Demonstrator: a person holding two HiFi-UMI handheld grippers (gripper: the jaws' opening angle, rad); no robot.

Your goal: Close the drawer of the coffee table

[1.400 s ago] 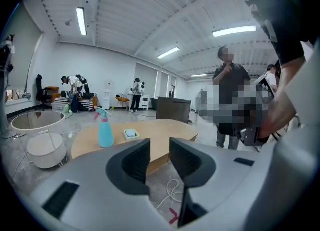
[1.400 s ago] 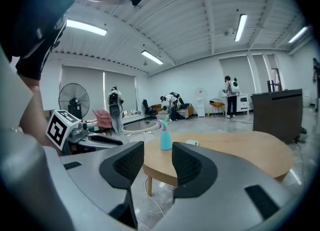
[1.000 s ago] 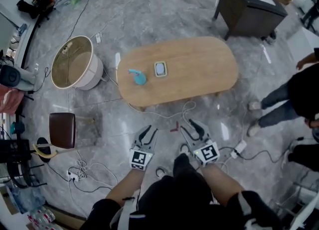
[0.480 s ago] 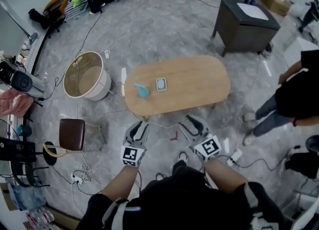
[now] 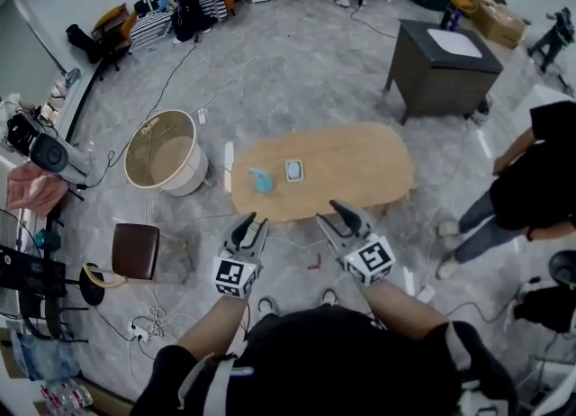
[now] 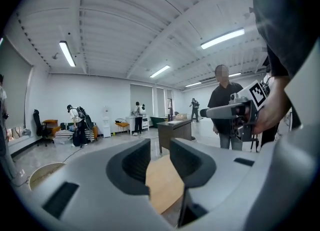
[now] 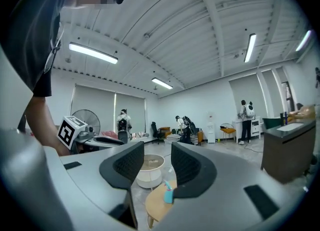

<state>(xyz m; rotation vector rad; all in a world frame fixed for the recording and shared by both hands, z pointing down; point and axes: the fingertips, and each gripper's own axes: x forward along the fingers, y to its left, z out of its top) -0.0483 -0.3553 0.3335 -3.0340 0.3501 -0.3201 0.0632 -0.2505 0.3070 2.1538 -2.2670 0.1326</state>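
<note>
The oval wooden coffee table [image 5: 342, 167] stands on the grey floor ahead of me, with a blue bottle [image 5: 261, 180] and a small white square thing [image 5: 294, 170] on its top. No drawer shows from above. My left gripper [image 5: 249, 223] hangs in the air short of the table's near edge, jaws apart, nothing between them. My right gripper [image 5: 327, 213] is beside it, also open and empty. The left gripper view looks level past its jaws [image 6: 160, 152] at the table top [image 6: 162, 187]. Between the right gripper's jaws [image 7: 155, 157] appear the table's end [image 7: 155, 205] and the blue bottle [image 7: 168, 193].
A round beige tub [image 5: 166, 153] stands left of the table, a brown stool [image 5: 137, 250] nearer me. A dark cabinet [image 5: 445, 58] is at the back right. A person [image 5: 531, 180] stands to the right. Cables [image 5: 148, 320] trail over the floor.
Both grippers have risen from low near the floor, side by side. The head view has risen too, so the table looks smaller and farther. The jaws' openings look unchanged.
</note>
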